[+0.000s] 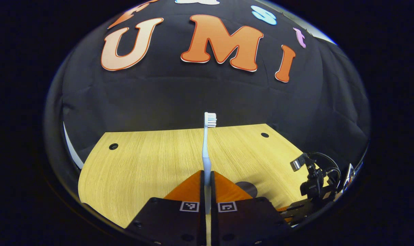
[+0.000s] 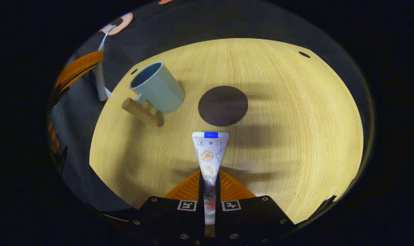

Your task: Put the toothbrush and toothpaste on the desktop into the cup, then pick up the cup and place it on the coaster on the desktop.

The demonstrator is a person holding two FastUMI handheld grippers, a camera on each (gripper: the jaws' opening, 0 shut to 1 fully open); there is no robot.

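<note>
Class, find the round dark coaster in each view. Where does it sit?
Left gripper view: the coaster shows low, right of centre, partly hidden behind the tongs.
Right gripper view: it lies near the centre, right of the cup.
Shared landmark: the toothbrush.

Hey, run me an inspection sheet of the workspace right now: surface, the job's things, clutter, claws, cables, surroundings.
Surface: light wood desktop with small dark holes near its corners.
Job's things: toothbrush held upright, bristles up, off the desktop; toothpaste tube held above the desktop; cup with a wooden handle, standing empty; round dark coaster beside the cup, bare.
Clutter: nothing seen.
Claws: left claw shut on the toothbrush handle; right claw shut on the toothpaste.
Cables: black cables looped on the gear at the desktop's right edge in the left gripper view.
Surroundings: black cloth wall behind the desktop.
</note>
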